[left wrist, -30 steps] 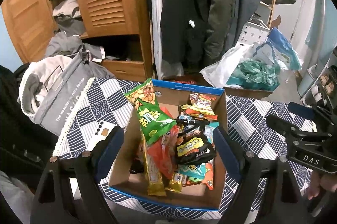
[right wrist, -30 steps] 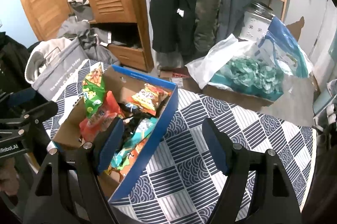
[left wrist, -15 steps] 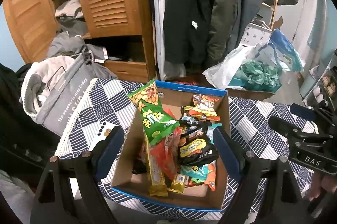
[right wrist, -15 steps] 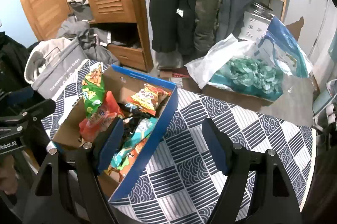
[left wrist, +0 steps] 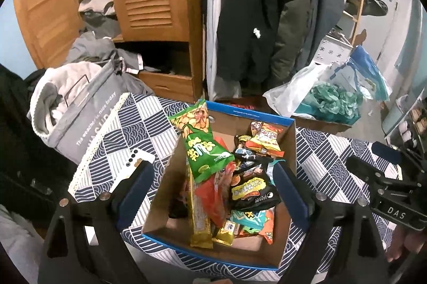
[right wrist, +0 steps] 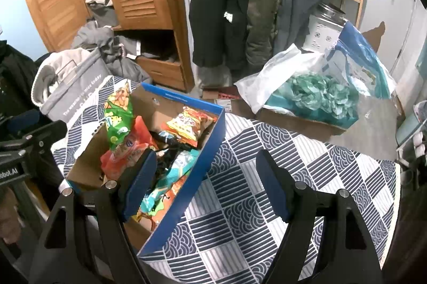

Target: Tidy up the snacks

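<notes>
Snack box [left wrist: 289, 150] between spread left gripper [left wrist: 212, 193], spread right gripper [right wrist: 205, 181] beside it

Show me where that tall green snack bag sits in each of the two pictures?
Left wrist view: green snack bag stands centre, leaning on the box's left wall.
Right wrist view: same bag at left, against the box's far-left wall.
Shared landmark: the blue-edged cardboard box.
</notes>
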A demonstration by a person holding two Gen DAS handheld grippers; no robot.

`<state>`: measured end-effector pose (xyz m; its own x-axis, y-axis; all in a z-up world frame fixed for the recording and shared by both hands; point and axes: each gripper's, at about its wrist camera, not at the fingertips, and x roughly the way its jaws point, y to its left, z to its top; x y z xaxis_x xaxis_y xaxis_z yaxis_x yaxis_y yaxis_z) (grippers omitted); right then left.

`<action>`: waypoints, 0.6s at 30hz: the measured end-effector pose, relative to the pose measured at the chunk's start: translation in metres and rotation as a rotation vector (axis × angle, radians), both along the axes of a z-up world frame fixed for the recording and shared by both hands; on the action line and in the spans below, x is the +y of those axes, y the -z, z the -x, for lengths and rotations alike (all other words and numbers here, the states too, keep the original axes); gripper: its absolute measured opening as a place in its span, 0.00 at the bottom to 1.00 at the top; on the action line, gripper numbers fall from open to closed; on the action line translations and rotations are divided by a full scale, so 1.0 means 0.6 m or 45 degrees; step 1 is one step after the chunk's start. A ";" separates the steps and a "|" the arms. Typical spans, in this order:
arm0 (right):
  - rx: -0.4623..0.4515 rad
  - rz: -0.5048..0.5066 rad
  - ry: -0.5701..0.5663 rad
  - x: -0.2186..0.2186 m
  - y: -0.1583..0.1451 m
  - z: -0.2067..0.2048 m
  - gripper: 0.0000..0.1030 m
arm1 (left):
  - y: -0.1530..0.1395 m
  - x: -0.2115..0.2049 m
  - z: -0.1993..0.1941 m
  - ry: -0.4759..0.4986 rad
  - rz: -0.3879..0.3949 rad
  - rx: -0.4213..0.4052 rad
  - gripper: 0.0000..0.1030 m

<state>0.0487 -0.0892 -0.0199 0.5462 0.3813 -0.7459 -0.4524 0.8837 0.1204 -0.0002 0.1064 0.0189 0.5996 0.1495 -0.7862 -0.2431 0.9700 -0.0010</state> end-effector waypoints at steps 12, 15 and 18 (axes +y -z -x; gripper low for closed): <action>0.005 0.006 0.003 0.000 0.000 -0.001 0.74 | 0.003 -0.013 -0.002 0.033 -0.013 0.018 0.89; 0.010 0.009 0.003 -0.002 0.002 -0.002 0.74 | 0.001 -0.014 -0.001 0.035 -0.018 0.007 0.89; 0.008 0.009 0.003 -0.002 0.002 -0.002 0.74 | 0.000 -0.013 0.001 0.035 -0.010 -0.001 0.89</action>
<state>0.0497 -0.0903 -0.0214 0.5422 0.3750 -0.7519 -0.4498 0.8854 0.1172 -0.0007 0.0984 0.0189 0.6042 0.1394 -0.7846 -0.2166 0.9762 0.0066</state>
